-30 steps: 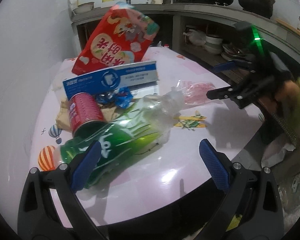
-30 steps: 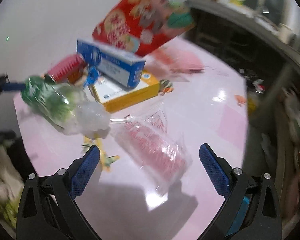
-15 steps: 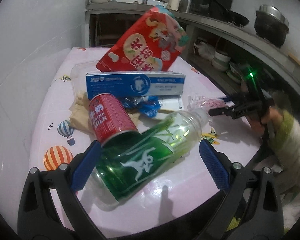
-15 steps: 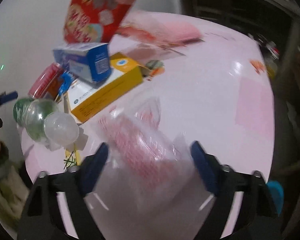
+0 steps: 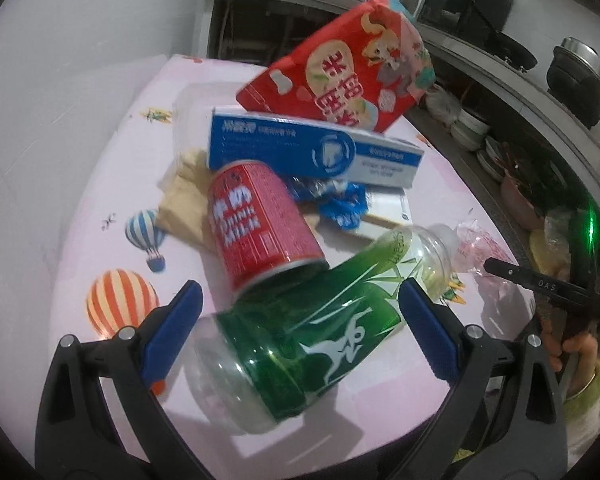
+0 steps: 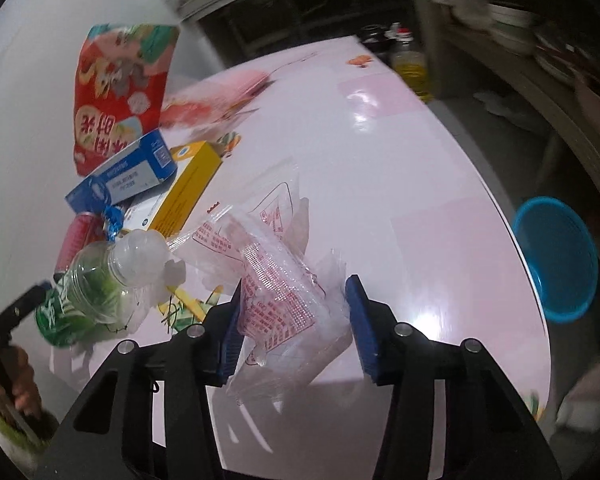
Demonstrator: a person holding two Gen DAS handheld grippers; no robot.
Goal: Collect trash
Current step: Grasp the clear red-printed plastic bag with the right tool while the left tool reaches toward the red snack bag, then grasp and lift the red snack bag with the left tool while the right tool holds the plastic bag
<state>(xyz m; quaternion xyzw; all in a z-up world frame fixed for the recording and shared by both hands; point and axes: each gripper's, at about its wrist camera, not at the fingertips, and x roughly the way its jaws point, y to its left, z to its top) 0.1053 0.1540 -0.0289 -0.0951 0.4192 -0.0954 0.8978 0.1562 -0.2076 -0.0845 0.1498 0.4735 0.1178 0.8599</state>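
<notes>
Now clear plastic wrapper, red print, crumpled btwn blue pads.

Left tool: black plastic arms, blue ribbed pads, silver screws at the joints. Right tool: same build, "DAS" lettering on one arm, green light at 3 o'clock. Hand: yellow-green cuff.

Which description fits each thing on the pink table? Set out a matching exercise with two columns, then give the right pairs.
Things:
1. can
2. bottle
3. long box
4. clear wrapper

Descriptions:
A. green label, lying on its side
B. between the jaws of the right hand-held gripper
C. red, lying against the bottle
D. blue and white, under the red snack bag

Pairs: 1-C, 2-A, 3-D, 4-B
</notes>
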